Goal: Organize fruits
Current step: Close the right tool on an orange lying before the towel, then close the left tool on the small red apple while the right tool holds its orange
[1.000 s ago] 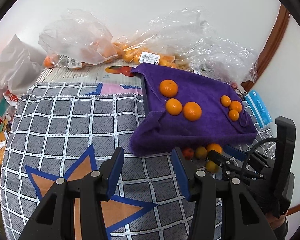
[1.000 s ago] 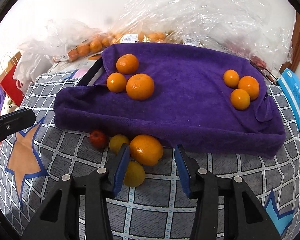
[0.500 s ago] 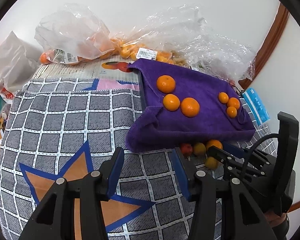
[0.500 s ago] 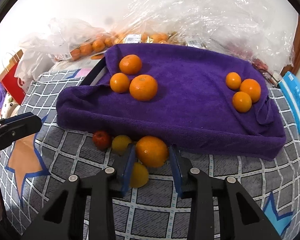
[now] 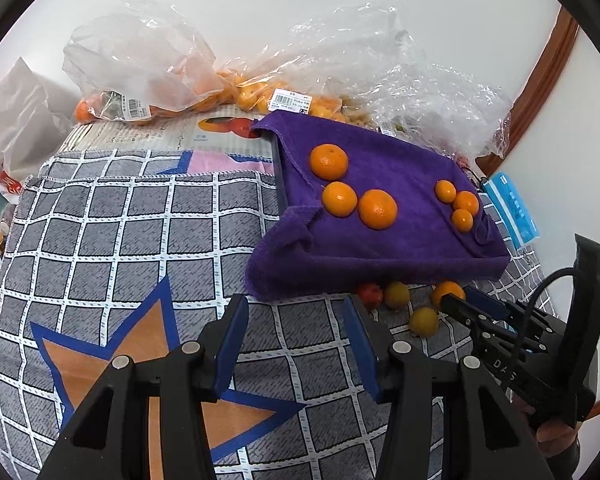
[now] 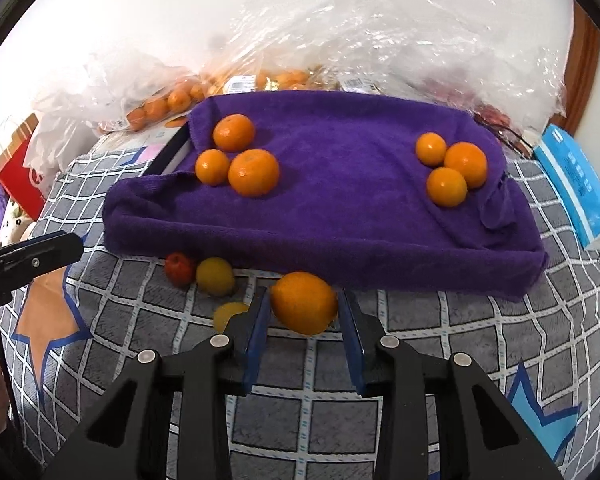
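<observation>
Here, right gripper clamped on a large orange just before the purple towel; left gripper partly open, holding nothing, near that towel.

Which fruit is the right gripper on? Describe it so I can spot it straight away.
Find the purple towel, then look at the checked cloth just below its front edge. The orange sits there between the right gripper's pads. It is the biggest loose fruit, bigger than the red fruit and two yellow fruits to its left.
</observation>
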The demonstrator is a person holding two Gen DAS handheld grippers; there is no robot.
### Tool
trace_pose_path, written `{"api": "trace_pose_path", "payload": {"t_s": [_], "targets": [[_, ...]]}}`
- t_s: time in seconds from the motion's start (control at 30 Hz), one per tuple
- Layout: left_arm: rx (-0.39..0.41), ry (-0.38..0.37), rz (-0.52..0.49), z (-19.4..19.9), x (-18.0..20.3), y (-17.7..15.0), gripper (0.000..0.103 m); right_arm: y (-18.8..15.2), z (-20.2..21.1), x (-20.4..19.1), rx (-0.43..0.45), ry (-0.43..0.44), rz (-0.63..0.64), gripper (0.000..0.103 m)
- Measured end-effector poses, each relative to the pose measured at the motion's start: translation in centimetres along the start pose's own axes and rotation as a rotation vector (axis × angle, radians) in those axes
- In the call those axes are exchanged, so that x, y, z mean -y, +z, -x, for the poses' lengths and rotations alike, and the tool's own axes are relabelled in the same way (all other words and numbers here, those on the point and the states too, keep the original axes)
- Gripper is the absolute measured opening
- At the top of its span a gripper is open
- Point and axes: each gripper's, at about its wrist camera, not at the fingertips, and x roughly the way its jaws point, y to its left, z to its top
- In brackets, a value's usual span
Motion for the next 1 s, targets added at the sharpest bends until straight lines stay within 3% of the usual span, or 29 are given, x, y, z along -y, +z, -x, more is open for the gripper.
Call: {"api": "trace_pose_path", "payload": {"t_s": [0.37,0.4,0.67,1.0], "targets": [[-0.005,0.021,0.012,0.3,-0.1,-0.2,0.047,-0.7,-1.4,-0.2,-0.026,-0.008,0.020,0.036],[-0.004,0.026,0.013,0.3,-0.1,-0.2,0.047,-0.8,-1.4,-0.1,-0.019,-0.011,0.014,0.032],[-0.012,0.049,0.027,0.4,-0.1,-0.4,0.047,-0.9,0.3,1.2,0.032,0.000,-0.015,0.032],[-0.035,0.013,0.058,-0.2,1.0,-0.4,0.047,-1.5,3.2,4.0,0.101,-0.037,-0.042,0.032]]}}
